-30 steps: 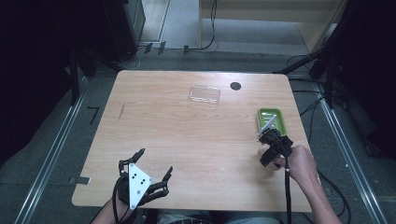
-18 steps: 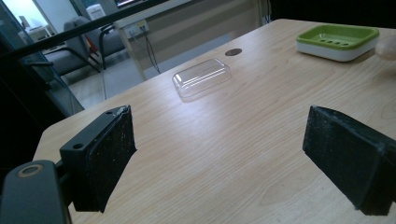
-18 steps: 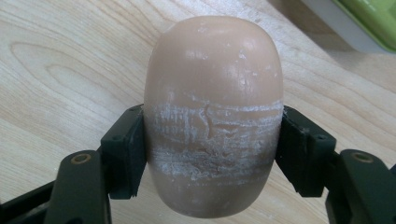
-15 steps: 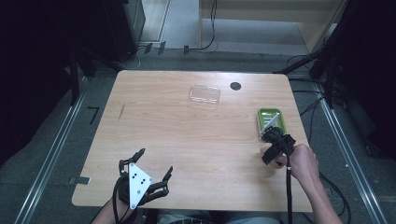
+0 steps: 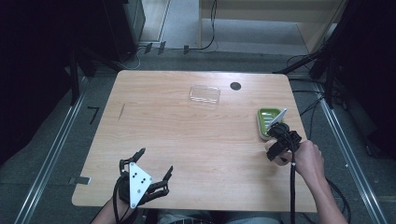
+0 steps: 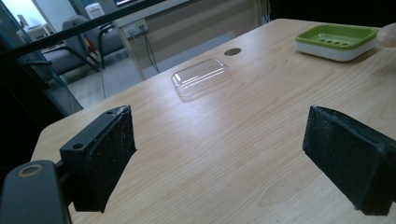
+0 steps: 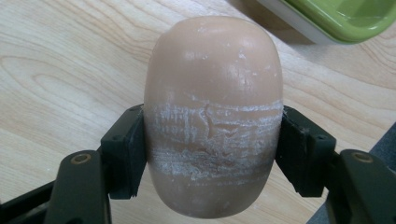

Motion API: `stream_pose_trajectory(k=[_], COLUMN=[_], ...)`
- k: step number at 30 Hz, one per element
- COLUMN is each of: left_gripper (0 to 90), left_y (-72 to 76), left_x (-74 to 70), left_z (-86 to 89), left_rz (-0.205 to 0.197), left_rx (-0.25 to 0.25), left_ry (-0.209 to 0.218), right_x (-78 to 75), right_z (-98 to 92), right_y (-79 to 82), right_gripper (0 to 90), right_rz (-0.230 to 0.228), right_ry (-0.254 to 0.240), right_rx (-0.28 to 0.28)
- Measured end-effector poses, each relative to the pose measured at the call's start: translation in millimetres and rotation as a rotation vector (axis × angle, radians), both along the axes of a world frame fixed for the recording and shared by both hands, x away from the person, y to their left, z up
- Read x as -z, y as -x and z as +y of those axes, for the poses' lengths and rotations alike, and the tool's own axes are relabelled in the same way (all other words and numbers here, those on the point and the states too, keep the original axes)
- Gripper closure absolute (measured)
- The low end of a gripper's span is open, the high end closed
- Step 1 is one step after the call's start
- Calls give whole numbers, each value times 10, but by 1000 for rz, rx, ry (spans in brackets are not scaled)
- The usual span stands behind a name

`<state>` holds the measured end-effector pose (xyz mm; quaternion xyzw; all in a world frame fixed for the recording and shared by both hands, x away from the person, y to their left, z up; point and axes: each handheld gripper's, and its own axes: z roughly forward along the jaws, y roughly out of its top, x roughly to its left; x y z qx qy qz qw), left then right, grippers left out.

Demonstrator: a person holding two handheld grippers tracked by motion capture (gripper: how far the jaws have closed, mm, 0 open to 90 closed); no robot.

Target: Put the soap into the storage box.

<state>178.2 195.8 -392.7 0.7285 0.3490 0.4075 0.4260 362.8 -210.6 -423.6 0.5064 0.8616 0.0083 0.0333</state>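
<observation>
A tan oval bar of soap (image 7: 212,93) with white scuff marks sits between the black jaws of my right gripper (image 7: 212,154), which is shut on its sides just above the wood. In the high view the right gripper (image 5: 274,151) is at the table's right side, just in front of a green soap dish (image 5: 269,122). The dish (image 7: 345,16) lies just beyond the soap. My left gripper (image 5: 154,161) stands open near the front left edge with nothing between its jaws (image 6: 219,154).
A clear plastic lid (image 5: 204,94) lies at the back middle of the wooden table (image 5: 187,135), beside a round dark hole (image 5: 235,86). From the left gripper view the lid (image 6: 201,77) and dish (image 6: 336,39) are far ahead. Cables trail on the floor.
My right gripper has shifted slightly to the right with the soap still in it. The left gripper has stayed still.
</observation>
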Motion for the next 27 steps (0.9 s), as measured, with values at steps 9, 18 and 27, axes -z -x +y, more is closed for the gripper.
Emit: stream_pose_trajectory(k=[9, 18, 27], left_gripper=[99, 99, 99], left_y=[0, 1, 0], left_x=[-1, -1, 0], left_z=[-3, -3, -2], left_rz=[-1, -2, -2], left_rx=[1, 3, 1], left_ry=[0, -1, 0], right_x=[-3, -25, -40], right_z=[-54, -83, -130], right_y=[-49, -93, -193], right_gripper=[332, 332, 332], right_rz=[6, 14, 23], right_ry=[-5, -7, -20], right_rx=[18, 49, 76])
